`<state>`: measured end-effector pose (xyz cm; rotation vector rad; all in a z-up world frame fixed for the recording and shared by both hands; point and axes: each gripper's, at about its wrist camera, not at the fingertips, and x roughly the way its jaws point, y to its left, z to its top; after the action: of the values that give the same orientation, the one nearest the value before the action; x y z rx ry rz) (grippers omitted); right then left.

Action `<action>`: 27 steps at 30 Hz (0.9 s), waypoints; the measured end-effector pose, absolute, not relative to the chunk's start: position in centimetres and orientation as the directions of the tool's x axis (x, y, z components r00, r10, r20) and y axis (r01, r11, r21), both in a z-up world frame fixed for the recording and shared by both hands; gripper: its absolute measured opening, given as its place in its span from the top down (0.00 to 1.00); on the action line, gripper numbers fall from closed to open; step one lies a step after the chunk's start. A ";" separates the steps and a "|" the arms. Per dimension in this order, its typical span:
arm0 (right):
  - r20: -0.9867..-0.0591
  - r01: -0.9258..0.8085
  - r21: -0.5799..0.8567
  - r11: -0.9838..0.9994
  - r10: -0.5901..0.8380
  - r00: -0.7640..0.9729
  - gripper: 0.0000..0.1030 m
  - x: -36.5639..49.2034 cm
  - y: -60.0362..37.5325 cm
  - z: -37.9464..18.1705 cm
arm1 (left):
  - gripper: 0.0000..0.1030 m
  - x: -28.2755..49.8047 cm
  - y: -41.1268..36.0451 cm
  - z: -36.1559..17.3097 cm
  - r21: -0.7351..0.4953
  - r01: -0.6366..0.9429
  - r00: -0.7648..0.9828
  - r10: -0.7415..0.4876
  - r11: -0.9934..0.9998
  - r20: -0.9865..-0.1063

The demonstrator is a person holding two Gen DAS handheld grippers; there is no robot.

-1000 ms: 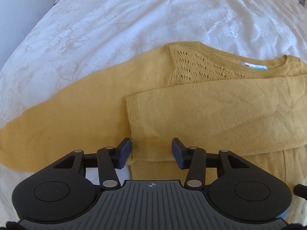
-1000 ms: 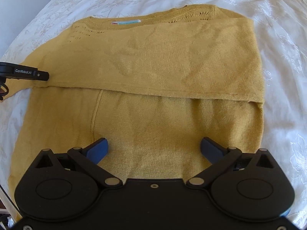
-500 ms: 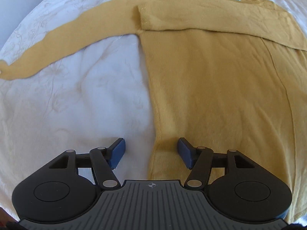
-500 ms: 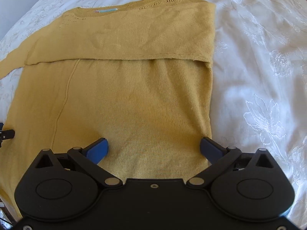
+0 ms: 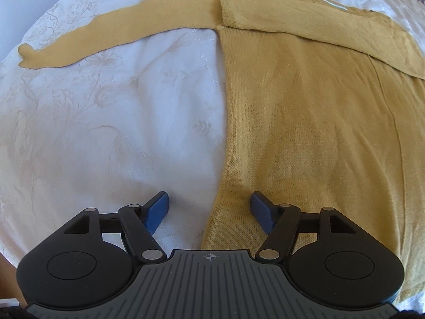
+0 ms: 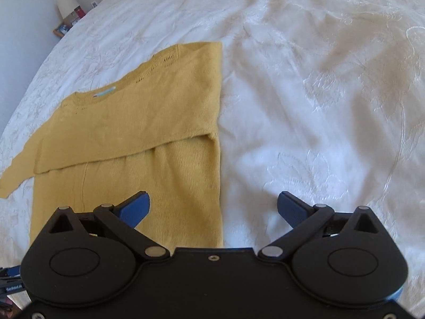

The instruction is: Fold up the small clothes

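Observation:
A mustard-yellow knitted sweater [image 5: 305, 133] lies flat on the bed, neck at the far end. One sleeve [image 5: 106, 37] stretches out to the left. The other sleeve [image 5: 318, 29] lies folded across the chest. My left gripper [image 5: 209, 210] hovers over the sweater's left side edge near the hem. Its jaws are opening, and the pads press on nothing. In the right wrist view my right gripper [image 6: 213, 207] stands open astride the right side edge of the sweater [image 6: 132, 133], one finger over the knit and one over the bedspread.
A white embroidered bedspread [image 6: 318, 106] covers the bed all around the sweater. A bedside table with a lamp [image 6: 66, 5] stands past the far left corner. The bed's near left edge [image 5: 6, 252] shows in the left wrist view.
My left gripper has drawn back from the folded sleeve's cuff to the left side edge near the hem, with its jaws wider. The right gripper has slid from mid-body to the right side edge.

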<state>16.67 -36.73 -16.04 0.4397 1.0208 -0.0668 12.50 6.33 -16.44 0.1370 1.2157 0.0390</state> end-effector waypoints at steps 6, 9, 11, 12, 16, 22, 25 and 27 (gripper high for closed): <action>-0.857 0.224 0.317 0.921 0.178 0.483 0.54 21.5 -37.3 -17.3 | 0.35 11.7 6.4 -15.9 0.119 0.000 0.340 0.112 0.993 -0.934; -0.864 0.195 0.300 0.934 0.179 0.471 0.54 22.1 -36.8 -17.9 | 0.35 11.5 6.5 -15.7 0.118 -0.022 0.333 0.118 0.993 -0.935; -0.867 0.182 0.289 0.940 0.176 0.465 0.53 22.3 -36.5 -18.0 | 0.35 11.5 6.4 -15.7 0.124 -0.028 0.331 0.127 0.992 -0.935; -0.870 0.180 0.282 0.942 0.172 0.463 0.64 22.4 -36.4 -18.0 | 0.35 11.4 6.4 -15.6 0.130 -0.029 0.331 0.132 0.991 -0.934; -0.881 0.192 0.215 0.958 0.105 0.461 0.94 22.6 -36.5 -17.5 | 0.35 11.6 6.3 -15.4 0.144 -0.025 0.326 0.144 0.989 -0.934; -0.877 0.183 0.248 0.951 0.140 0.459 0.86 22.6 -37.3 -18.1 | 0.35 11.2 6.5 -14.9 0.161 -0.018 0.322 0.158 0.987 -0.934; -0.871 0.184 0.240 0.953 0.128 0.474 0.43 22.1 -37.3 -17.6 | 0.35 10.9 6.9 -14.0 0.176 -0.036 0.333 0.178 0.984 -0.926; -0.864 0.178 0.224 0.958 0.111 0.491 0.20 21.5 -37.1 -17.0 | 0.35 10.8 7.1 -13.3 0.194 -0.051 0.352 0.200 0.980 -0.914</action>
<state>21.52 -37.11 -16.97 0.3020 1.0610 -0.0414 10.78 7.11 -13.27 0.1403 1.2013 0.1633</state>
